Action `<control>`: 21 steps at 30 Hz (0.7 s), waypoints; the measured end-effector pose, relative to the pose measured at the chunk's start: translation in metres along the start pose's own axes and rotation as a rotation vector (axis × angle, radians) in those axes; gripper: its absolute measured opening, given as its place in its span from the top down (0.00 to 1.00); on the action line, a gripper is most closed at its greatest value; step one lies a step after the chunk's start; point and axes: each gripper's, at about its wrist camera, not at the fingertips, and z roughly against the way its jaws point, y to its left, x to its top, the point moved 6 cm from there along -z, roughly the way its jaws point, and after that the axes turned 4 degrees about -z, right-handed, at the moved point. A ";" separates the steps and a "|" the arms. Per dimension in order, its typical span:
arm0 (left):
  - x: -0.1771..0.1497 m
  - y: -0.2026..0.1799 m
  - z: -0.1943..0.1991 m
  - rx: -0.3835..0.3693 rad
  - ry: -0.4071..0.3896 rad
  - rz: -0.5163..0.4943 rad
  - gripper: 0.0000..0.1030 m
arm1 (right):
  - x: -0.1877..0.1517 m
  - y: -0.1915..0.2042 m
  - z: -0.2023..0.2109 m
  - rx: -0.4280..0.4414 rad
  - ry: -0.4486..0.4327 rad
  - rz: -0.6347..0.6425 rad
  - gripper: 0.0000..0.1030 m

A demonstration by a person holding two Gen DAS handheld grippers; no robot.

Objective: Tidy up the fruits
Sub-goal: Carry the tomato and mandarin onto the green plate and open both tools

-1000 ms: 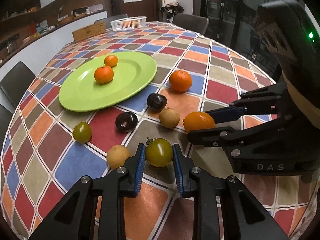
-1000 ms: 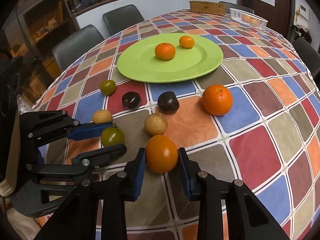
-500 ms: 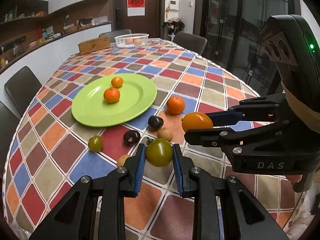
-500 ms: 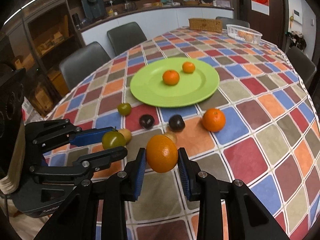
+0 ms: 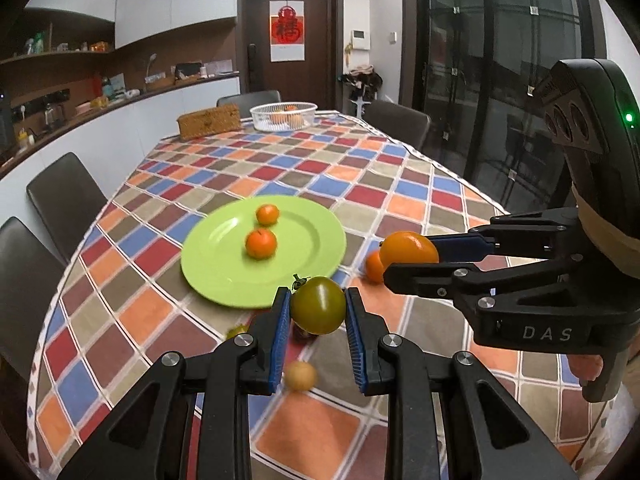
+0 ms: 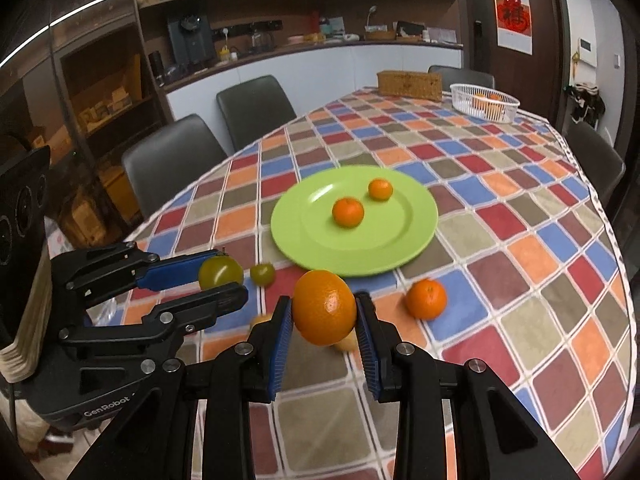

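Jaws of the left gripper [image 5: 318,312] are clamped on a green tomato [image 5: 319,305], those of the right gripper [image 6: 325,320] on an orange [image 6: 325,312], both held above the worktop [image 6: 520,280]. The green plate [image 6: 320,236] beyond carries 2 mandarins [image 6: 348,212]; another mandarin [image 6: 426,299] lies beside it.

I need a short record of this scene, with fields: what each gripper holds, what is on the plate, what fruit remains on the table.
left gripper: shut on green tomato, lifted above table
right gripper: shut on large orange, lifted above table
green plate: two small oranges, one nearer, one farther
loose on tablecloth: one orange, one small green tomato, one tan round fruit; others partly hidden by the grippers
white basket: far end, orange fruit inside
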 end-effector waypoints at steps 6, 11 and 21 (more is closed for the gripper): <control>0.016 0.020 -0.009 0.018 -0.011 0.018 0.74 | 0.023 -0.001 -0.008 -0.019 -0.023 0.006 0.68; 0.026 0.041 -0.025 0.032 0.004 0.047 0.74 | 0.039 -0.004 -0.023 -0.034 -0.015 0.013 0.68; 0.037 0.077 -0.064 0.053 0.051 0.082 0.74 | 0.066 -0.018 -0.065 -0.051 0.035 -0.022 0.68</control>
